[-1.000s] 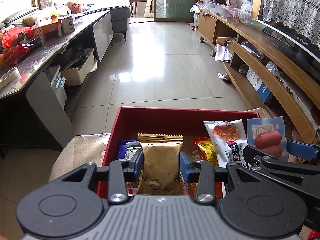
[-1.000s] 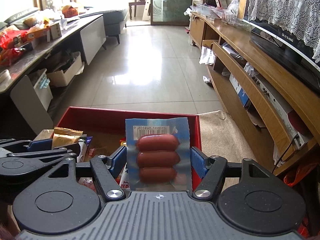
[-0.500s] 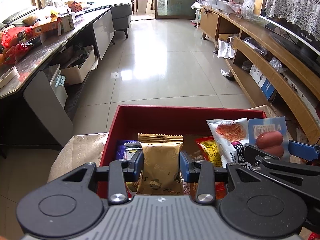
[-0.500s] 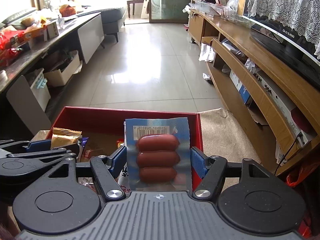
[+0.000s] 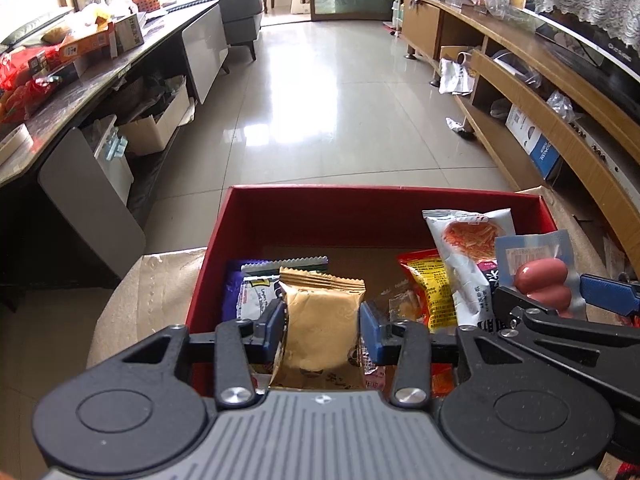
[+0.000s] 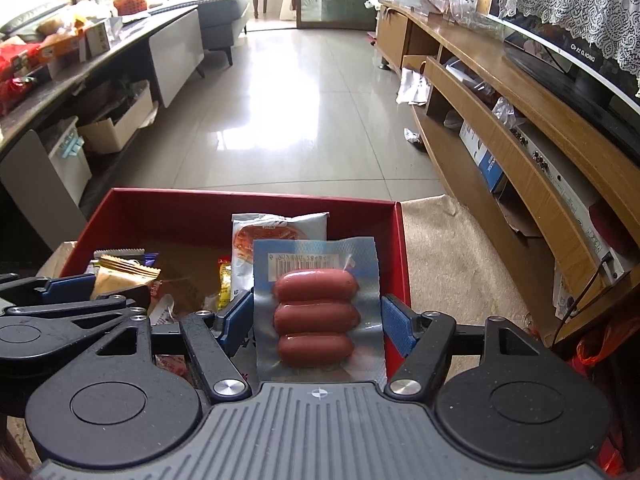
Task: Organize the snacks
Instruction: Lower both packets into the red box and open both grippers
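A red box [image 5: 360, 216] holds several snack packets: a white noodle packet [image 5: 468, 240], a yellow-red one [image 5: 430, 288] and a purple one [image 5: 232, 292]. My left gripper [image 5: 322, 324] is low over the box's near left part. A gold snack packet [image 5: 320, 320] stands upright between its blue pads, which still touch its sides as the jaws are opening. My right gripper [image 6: 318, 320] is shut on a clear pack of three sausages [image 6: 316, 316], held above the box's right side [image 6: 402, 260]. The same sausage pack [image 5: 540, 276] shows at the right of the left wrist view.
The box rests on a beige covered surface [image 6: 448, 248]. A dark table [image 5: 80, 72] cluttered with packets and boxes runs along the left. A wooden TV cabinet [image 6: 520, 92] lines the right. Glossy tile floor [image 5: 320, 100] lies beyond the box.
My left gripper has sunk a little toward the box with the gold packet; the box looms larger. The right gripper with the sausages has hardly moved.
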`<action>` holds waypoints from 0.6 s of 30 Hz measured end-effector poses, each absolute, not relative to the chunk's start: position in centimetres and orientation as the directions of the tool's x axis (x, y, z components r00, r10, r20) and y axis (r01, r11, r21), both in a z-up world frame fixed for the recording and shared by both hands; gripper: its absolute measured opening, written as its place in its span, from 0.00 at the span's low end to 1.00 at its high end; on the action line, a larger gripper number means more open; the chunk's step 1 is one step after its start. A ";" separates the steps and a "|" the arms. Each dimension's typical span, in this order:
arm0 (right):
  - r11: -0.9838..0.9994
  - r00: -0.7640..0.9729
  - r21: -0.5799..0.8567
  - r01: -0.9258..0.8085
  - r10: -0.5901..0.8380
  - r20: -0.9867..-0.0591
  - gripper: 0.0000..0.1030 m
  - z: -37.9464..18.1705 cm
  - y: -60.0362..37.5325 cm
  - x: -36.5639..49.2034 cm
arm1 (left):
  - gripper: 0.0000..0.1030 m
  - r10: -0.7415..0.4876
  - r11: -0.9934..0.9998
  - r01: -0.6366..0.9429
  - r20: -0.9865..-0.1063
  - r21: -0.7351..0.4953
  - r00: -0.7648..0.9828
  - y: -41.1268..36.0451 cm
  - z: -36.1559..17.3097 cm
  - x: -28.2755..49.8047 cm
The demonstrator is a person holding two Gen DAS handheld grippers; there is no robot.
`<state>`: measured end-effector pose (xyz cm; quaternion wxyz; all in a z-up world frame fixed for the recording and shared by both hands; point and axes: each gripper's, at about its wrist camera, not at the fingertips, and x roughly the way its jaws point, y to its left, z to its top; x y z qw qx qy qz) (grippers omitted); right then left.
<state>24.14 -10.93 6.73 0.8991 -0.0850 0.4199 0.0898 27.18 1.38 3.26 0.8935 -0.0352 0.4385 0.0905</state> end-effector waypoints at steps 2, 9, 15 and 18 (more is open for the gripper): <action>0.970 0.634 -0.076 -0.231 0.091 -0.768 0.74 6.8 -11.0 24.1 | 0.42 0.127 0.981 -0.195 -0.790 0.010 0.600 1.6 3.3 27.2; 0.972 0.647 -0.066 -0.224 0.098 -0.756 0.78 7.2 -11.5 23.9 | 0.53 0.131 0.980 -0.198 -0.775 0.008 0.618 1.8 4.1 26.5; 0.975 0.659 -0.075 -0.210 0.085 -0.748 0.79 8.0 -12.0 23.2 | 0.59 0.131 0.980 -0.198 -0.768 0.006 0.627 1.8 4.8 25.7; 0.978 0.665 -0.075 -0.196 0.076 -0.743 0.79 8.6 -12.6 22.6 | 0.61 0.127 0.979 -0.202 -0.765 -0.004 0.632 1.9 5.2 25.0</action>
